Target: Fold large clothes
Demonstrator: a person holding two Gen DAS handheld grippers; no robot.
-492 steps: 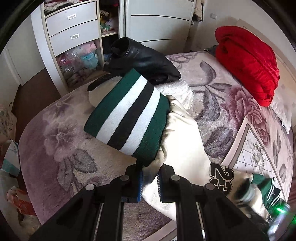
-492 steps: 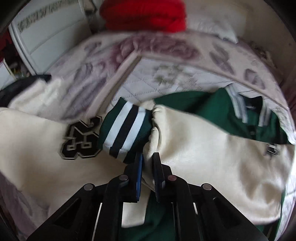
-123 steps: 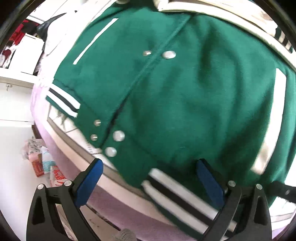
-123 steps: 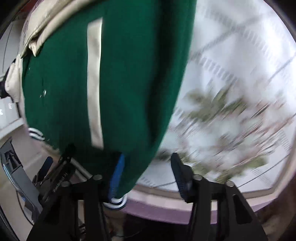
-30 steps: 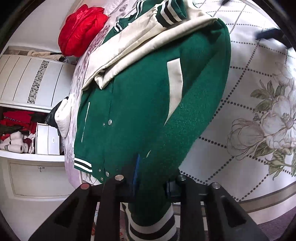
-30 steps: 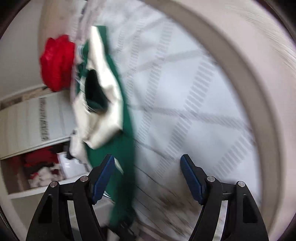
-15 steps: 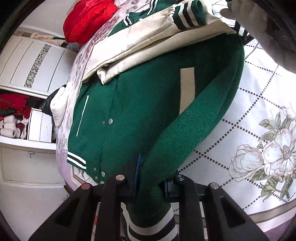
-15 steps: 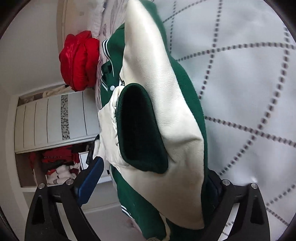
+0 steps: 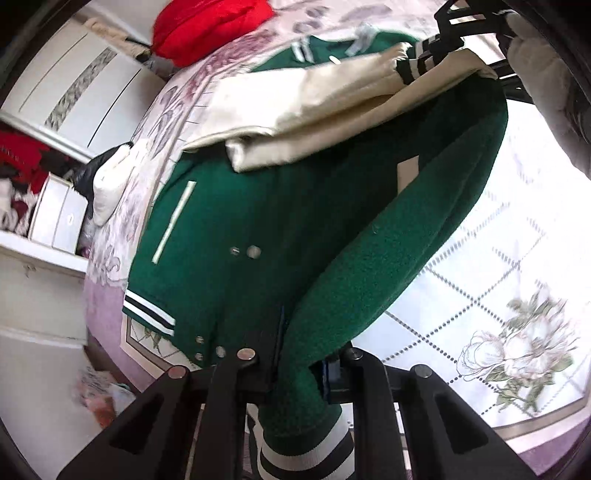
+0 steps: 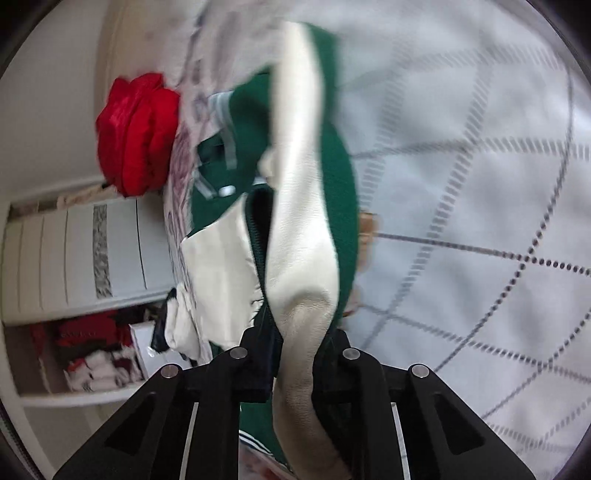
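Observation:
A green varsity jacket (image 9: 258, 221) with cream sleeves (image 9: 314, 99) lies front up on the bed, sleeves folded across its chest. My left gripper (image 9: 299, 354) is closing hard on the thick green side edge near the striped hem (image 9: 306, 454), pads pressing the fabric and holding it above the quilt. In the right wrist view my right gripper (image 10: 295, 354) is closing on a cream sleeve (image 10: 303, 221), which is squeezed between its pads. That gripper's black frame (image 9: 461, 26) and a gloved hand (image 9: 539, 62) show at the top right of the left wrist view.
The quilted floral bedspread (image 9: 517, 277) spreads to the right of the jacket. A red garment (image 9: 207, 26) is piled at the head of the bed. A black and white garment (image 9: 99, 173) lies by the bed's edge. White wardrobe doors (image 9: 74, 85) and shelves of clothes (image 10: 92, 350) stand beyond.
The right gripper went from wide open around the cream sleeve to clamped on it. The left gripper rose and rolled with the green edge still in its grip.

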